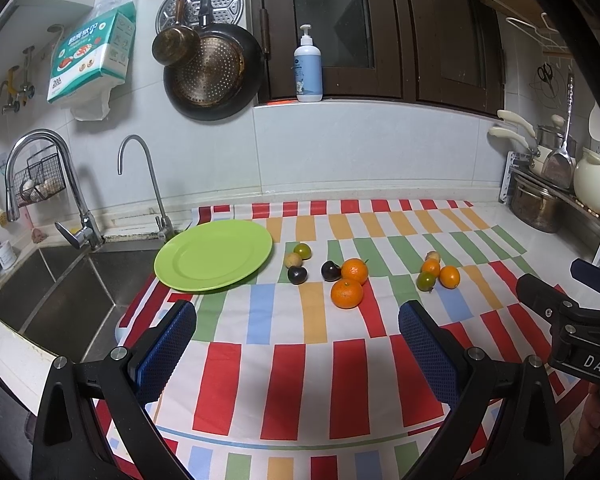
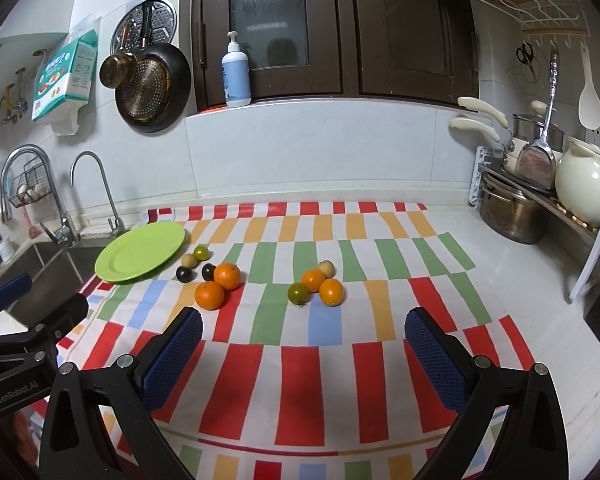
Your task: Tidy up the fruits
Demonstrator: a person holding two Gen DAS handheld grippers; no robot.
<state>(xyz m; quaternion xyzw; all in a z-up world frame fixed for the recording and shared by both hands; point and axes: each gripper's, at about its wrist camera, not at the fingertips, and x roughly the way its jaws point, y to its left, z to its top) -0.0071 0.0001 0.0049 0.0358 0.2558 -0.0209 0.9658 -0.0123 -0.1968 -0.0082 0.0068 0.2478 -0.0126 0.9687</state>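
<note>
A green plate [image 1: 214, 256] [image 2: 142, 252] lies empty at the left of a striped cloth [image 1: 284, 380] [image 2: 300, 380], beside the sink. Right of it sit two oranges [image 1: 347, 293] [image 2: 209, 295], two dark plums [image 1: 297, 275] [image 2: 184, 273], a green citrus [image 1: 302, 251] and a tan fruit [image 1: 293, 260]. Farther right is a cluster of small oranges [image 1: 449, 276] [image 2: 331, 291], a green citrus [image 1: 426, 281] [image 2: 299, 293] and a tan fruit [image 2: 325, 268]. My left gripper [image 1: 298, 320] and right gripper [image 2: 304, 326] hover open and empty, short of the fruit.
A steel sink [image 1: 60, 292] with two taps [image 1: 80, 208] lies left of the plate. Pots and a cream jug [image 2: 586, 184] fill a rack at the right. Pans [image 1: 214, 72] hang on the tiled wall; a pump bottle [image 1: 308, 68] stands on the ledge.
</note>
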